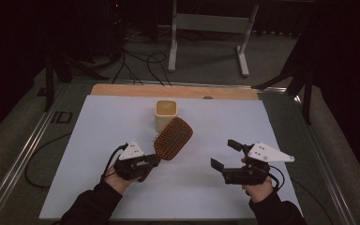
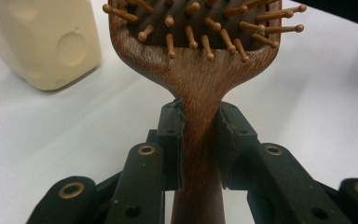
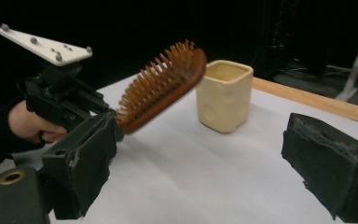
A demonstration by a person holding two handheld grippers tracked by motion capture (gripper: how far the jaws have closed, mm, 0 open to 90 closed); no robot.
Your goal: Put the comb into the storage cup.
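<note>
A brown wooden hairbrush [image 1: 173,138] with peg bristles is held above the white table sheet, its head tilted up toward a cream square cup [image 1: 166,114]. My left gripper [image 1: 151,162] is shut on the brush handle [image 2: 199,154], both pads pressing its sides. In the right gripper view the hairbrush [image 3: 161,91] hangs in the air just left of the cup [image 3: 224,95], bristles facing left and up. My right gripper [image 1: 224,154] stands open over the sheet at the right, nothing between its jaws; its pads [image 3: 328,161] are wide apart.
The white sheet [image 1: 98,140] covers the table, with a wooden strip [image 1: 122,90] along the far edge. Beyond it, cables and a grey stand [image 1: 206,28] sit on the floor. Metal rails [image 1: 23,145] run along the table's sides.
</note>
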